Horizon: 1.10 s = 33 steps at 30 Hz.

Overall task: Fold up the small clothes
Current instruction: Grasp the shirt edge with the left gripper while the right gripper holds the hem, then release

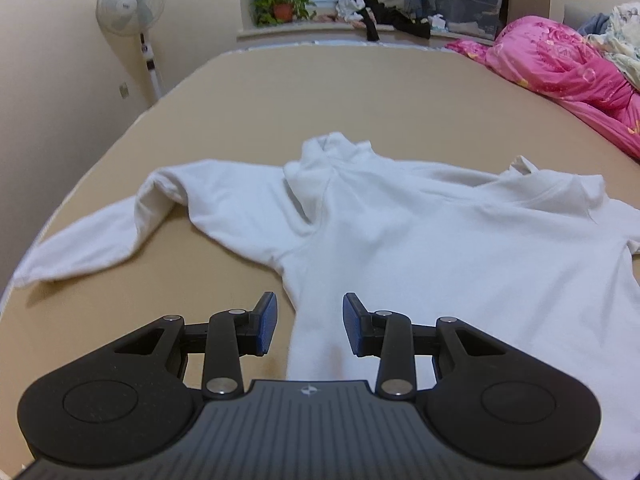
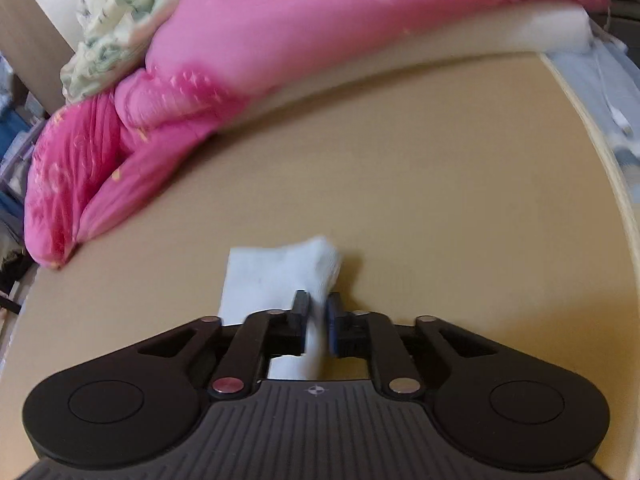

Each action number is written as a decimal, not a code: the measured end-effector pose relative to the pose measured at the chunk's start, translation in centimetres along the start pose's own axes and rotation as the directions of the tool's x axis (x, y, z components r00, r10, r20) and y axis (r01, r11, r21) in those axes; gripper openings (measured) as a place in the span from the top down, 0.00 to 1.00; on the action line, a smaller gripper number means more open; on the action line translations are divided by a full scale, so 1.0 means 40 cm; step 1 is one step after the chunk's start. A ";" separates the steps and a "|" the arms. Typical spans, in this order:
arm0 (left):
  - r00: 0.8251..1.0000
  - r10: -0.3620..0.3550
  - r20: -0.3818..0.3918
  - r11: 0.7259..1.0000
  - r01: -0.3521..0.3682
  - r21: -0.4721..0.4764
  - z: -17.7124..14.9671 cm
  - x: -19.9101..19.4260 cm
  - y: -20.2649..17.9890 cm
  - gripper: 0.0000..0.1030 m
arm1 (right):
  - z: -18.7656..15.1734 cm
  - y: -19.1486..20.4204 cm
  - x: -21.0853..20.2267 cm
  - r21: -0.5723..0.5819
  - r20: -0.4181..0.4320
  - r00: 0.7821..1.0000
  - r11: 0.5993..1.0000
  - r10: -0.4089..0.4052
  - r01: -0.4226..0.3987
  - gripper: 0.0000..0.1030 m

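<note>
A small white long-sleeved top lies spread on the tan bed surface, one sleeve stretched out to the left. My left gripper is open, its blue-padded fingers straddling the garment's side edge low over the bed. In the right wrist view my right gripper is shut on a white sleeve end of the top, pinching the cloth between its pads just above the bed.
A pink quilt lies bunched along the right side of the bed, also in the right wrist view, with a pale patterned blanket behind it. A standing fan is at the left wall. Clothes, a plant and bins crowd the windowsill.
</note>
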<state>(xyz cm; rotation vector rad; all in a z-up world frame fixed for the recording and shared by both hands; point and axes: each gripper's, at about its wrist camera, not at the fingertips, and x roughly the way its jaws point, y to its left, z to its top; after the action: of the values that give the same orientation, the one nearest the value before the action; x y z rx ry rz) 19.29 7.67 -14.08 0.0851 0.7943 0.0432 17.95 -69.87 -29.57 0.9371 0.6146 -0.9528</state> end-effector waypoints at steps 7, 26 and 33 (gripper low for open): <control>0.998 -0.052 -0.038 0.994 0.049 -0.097 -0.017 -0.032 0.033 0.61 | -0.070 0.154 -0.302 -0.107 -0.003 0.973 0.967 0.230 -0.229 0.79; 0.880 -0.209 -0.427 0.947 0.073 -0.313 -0.341 -0.184 0.160 0.63 | -0.683 -0.021 -0.672 -0.643 -0.625 0.781 0.552 0.022 -0.531 0.67; 0.919 -0.169 -0.356 0.960 0.072 -0.270 -0.345 -0.263 0.119 0.96 | -0.651 -0.032 -0.712 -0.598 -0.631 0.772 0.589 0.073 -0.544 0.97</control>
<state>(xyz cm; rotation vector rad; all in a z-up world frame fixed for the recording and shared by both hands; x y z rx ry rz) 2.04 12.49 -15.79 -0.2215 1.1717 0.0431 2.44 -35.81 -20.07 0.4883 1.1767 0.0123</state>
